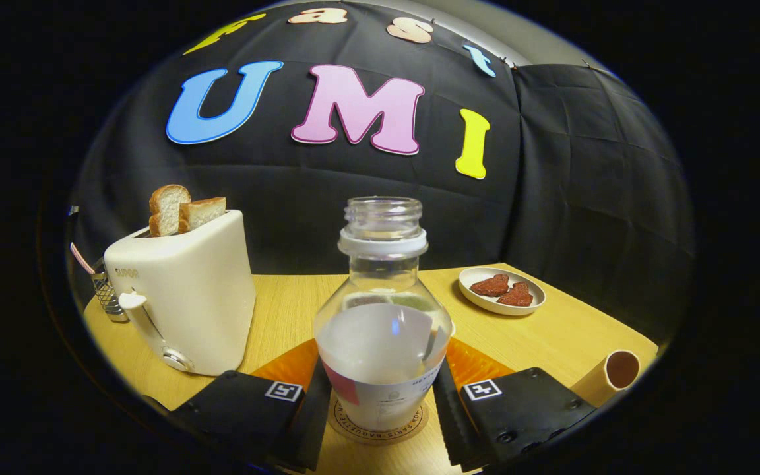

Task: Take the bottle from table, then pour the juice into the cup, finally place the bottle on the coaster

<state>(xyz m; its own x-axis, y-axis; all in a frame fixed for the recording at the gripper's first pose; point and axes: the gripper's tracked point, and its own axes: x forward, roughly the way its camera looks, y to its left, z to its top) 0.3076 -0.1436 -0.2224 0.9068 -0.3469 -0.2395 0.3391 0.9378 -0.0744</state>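
- Clear plastic, uncapped: the bottle (382,323) stands upright at the lower centre of the frame, its base on a round printed coaster (378,422) (its rim peeks out beneath the bottle).
- Pale cloudy juice fills roughly the lower half of the bottle; a white label with a pink patch wraps its lower body.
- The gripper (380,412) shows at the bottom of the frame, its two black fingers (311,412) flanking the bottle's lower body, one on each side. They sit close against it, but I cannot tell whether they press on it or stand just off.
- Left of centre, a white toaster (182,297) stands on the wooden table (551,336) with two bread slices (185,208) poking up from its slots.
- Right of centre, beyond the fingers, a small white plate (501,290) carries two reddish-brown heart-shaped pieces.
- At the lower right, a tan cup (611,376) is near the table's edge, tilted so its dark inside faces the camera.
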